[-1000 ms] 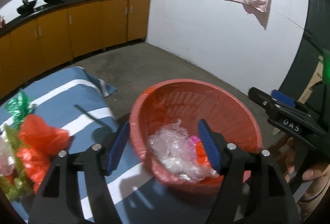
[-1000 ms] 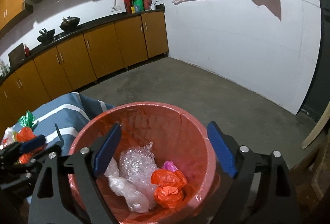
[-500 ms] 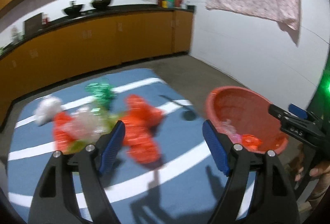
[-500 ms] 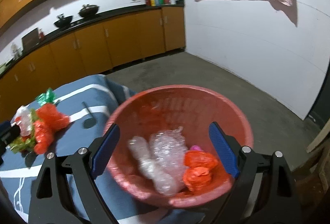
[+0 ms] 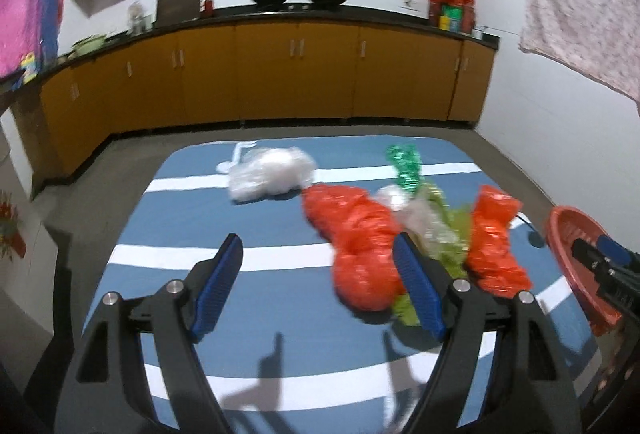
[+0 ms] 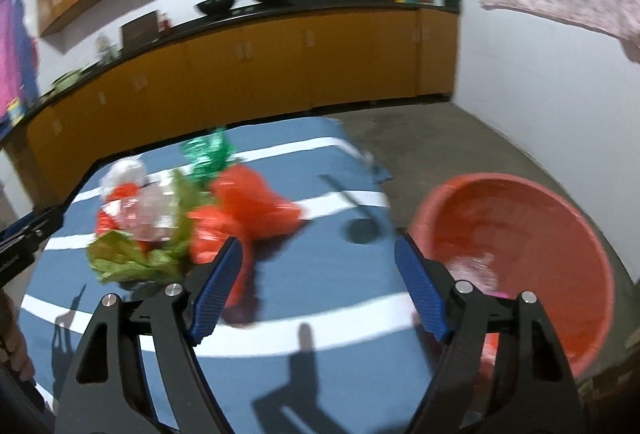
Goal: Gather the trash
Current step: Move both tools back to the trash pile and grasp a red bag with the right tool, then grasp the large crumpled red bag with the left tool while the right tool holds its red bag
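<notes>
Left wrist view, left to right. Blue white-striped cloth (image 5: 280, 298) is covering the table. Far left of centre: a clear plastic wad (image 5: 272, 172) is lying alone, apart from the main heap. Right of it, a large orange bag (image 5: 356, 238) is lying with its long axis running far-left to near-right. Clear film (image 5: 416, 210) and crinkled green wrap (image 5: 406, 164) are sitting behind it, yellow-green plastic (image 5: 456, 238) beside it, then a second orange bag (image 5: 494, 242) is standing roughly far-to-near. The red basket (image 5: 568, 254) is showing at the far right edge, off the table.

Left gripper (image 5: 318, 286): jaws are standing wide, nothing between the pads, bare cloth below; its right finger is overlapping the near edge of the heap in the picture; contact cannot be told.

Right wrist view: the same heap is lying left of centre, the basket low on the right, with bits of clear and pink trash inside. A dark round shape with a thin stem (image 6: 360, 226) is lying on the cloth between heap and basket. Right gripper (image 6: 318, 286): jaws have just been closing but are still wide apart, holding nothing.

Orange cabinets (image 5: 296, 74) are running along the far wall.
</notes>
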A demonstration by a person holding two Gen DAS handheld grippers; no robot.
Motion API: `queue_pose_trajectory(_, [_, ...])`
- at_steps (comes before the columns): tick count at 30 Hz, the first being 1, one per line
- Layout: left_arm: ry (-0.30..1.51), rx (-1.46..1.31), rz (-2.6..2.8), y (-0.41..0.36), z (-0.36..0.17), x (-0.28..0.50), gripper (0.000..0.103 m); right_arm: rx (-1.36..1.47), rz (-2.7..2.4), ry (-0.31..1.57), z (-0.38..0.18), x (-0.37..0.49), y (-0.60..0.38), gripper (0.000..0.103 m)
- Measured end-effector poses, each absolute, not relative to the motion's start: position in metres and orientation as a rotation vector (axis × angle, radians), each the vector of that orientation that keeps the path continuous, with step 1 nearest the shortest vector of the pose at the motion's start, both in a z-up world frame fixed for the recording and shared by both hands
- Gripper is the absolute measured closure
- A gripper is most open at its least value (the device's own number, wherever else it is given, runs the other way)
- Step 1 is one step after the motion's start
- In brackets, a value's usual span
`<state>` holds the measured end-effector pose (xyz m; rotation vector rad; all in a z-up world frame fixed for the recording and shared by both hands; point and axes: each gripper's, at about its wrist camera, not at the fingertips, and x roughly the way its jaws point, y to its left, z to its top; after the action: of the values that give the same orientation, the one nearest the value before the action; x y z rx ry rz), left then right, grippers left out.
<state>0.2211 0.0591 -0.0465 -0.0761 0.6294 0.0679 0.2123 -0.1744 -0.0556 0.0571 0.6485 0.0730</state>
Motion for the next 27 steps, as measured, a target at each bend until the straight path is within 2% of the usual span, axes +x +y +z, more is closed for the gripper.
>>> queue_pose_trajectory(3, [0.639, -0.094, 0.082, 0.070, -0.049, 0.222, 0.027, 0.030, 0.102, 0.666, -0.061, 0.223, -0.152, 0.029])
queue_pose_trajectory(14, [0.654, -0.093, 0.023, 0.066, -0.056, 0.247, 0.027, 0.007, 0.117, 0.754, -0.086, 0.256, -0.117, 0.029])
queue_pose_trajectory(16, [0.665, -0.092, 0.008, 0.062, -0.059, 0.253, 0.027, -0.007, 0.116, 0.777, -0.090, 0.260, -0.115, 0.034])
queue_pose_trajectory(18, [0.679, -0.095, -0.008, 0.056, -0.063, 0.258, 0.027, -0.003, 0.127, 0.805, -0.092, 0.264, -0.115, 0.049])
queue_pose_trajectory(20, [0.690, -0.098, -0.020, 0.053, -0.067, 0.261, 0.027, -0.003, 0.123, 0.820, -0.092, 0.265, -0.119, 0.057])
queue_pose_trajectory(27, [0.728, -0.078, -0.055, 0.036, -0.079, 0.274, 0.028, 0.024, 0.082, 0.817, -0.093, 0.257, -0.141, 0.059])
